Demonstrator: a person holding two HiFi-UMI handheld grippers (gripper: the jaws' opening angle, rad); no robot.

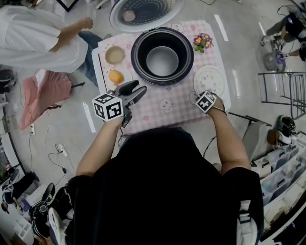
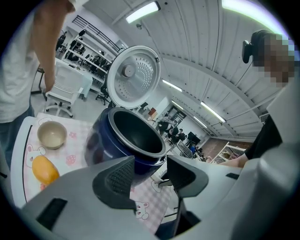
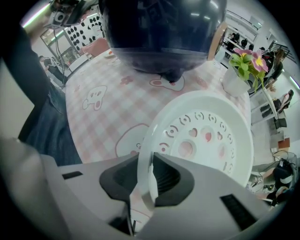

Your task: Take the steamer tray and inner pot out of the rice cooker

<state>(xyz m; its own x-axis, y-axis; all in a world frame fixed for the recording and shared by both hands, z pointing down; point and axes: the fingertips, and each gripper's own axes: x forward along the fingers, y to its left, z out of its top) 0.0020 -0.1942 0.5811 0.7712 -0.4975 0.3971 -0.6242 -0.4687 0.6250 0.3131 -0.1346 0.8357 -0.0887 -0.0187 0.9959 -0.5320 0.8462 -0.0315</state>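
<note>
The dark blue rice cooker point(image 1: 139, 64) stands open on the pink checked tablecloth, with the metal inner pot point(image 1: 162, 60) inside it. The white perforated steamer tray point(image 1: 209, 79) lies flat on the cloth to the cooker's right. My right gripper point(image 1: 205, 99) points straight down at the tray's near rim. In the right gripper view the rim of the tray point(image 3: 206, 136) stands between the jaws of that gripper point(image 3: 149, 180), and the pads look slightly off it. My left gripper point(image 1: 137, 91) hovers open and empty at the cooker's front left, facing the cooker point(image 2: 126, 136).
The cooker's lid point(image 1: 143, 12) stands raised behind it. A white tray at the table's left holds a bowl point(image 1: 114, 55) and an orange fruit point(image 1: 115, 76). A small flower pot point(image 1: 202, 41) sits at the back right. A person in a white shirt point(image 1: 43, 38) stands at the far left.
</note>
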